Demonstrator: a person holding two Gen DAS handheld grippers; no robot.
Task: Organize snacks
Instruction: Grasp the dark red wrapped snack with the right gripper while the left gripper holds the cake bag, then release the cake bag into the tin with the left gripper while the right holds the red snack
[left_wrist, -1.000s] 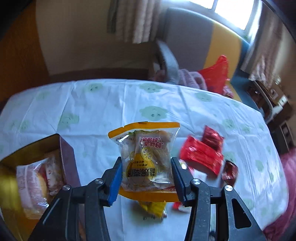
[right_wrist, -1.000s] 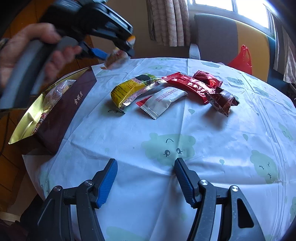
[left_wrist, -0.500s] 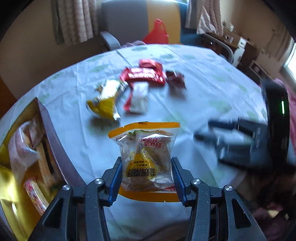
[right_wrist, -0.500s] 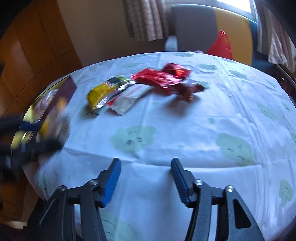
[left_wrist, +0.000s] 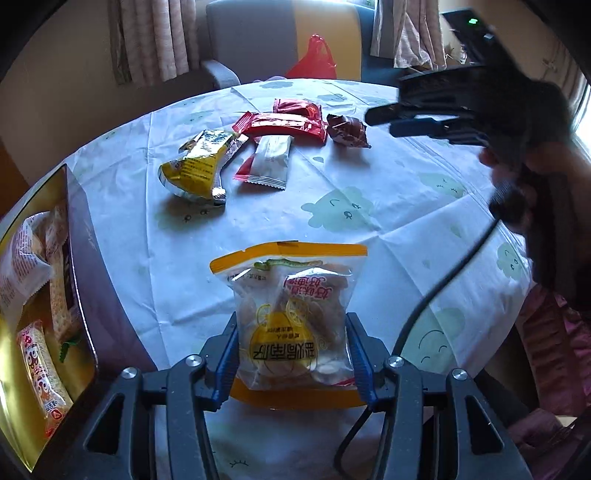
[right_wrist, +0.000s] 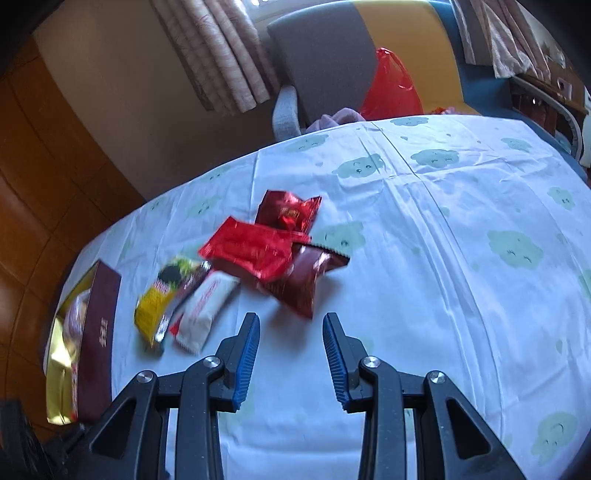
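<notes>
Your left gripper (left_wrist: 293, 350) has its blue pads against both sides of the clear lemon snack bag (left_wrist: 291, 317), which stands upright with its orange top edge away from you; the jaws are easing apart at this moment, yet the bag sits pinched between them. Take the open box (left_wrist: 79, 258) as your landmark: it lies at the table edge just left of that bag, gold inside with a dark maroon wall, and several wrapped snacks (left_wrist: 35, 354) already lie in it. Beyond the box on the cloud-print tablecloth (right_wrist: 461, 229) the loose pile waits: a yellow packet (left_wrist: 197, 166) nearest the box, a white bar (left_wrist: 271, 160) touching it, then a long red packet (left_wrist: 282, 125), a smaller red one (left_wrist: 297, 108) behind, and a dark brown packet (left_wrist: 347, 131) farthest from the box. Your right gripper (right_wrist: 290, 354) hangs over the cloth just short of that brown packet, jaws narrowing with nothing between them. Its black cable (left_wrist: 436, 295) trails down past the lemon bag's right side. A grey chair (right_wrist: 321, 59) and a red plastic bag (right_wrist: 391, 85) stand beyond the table.
</notes>
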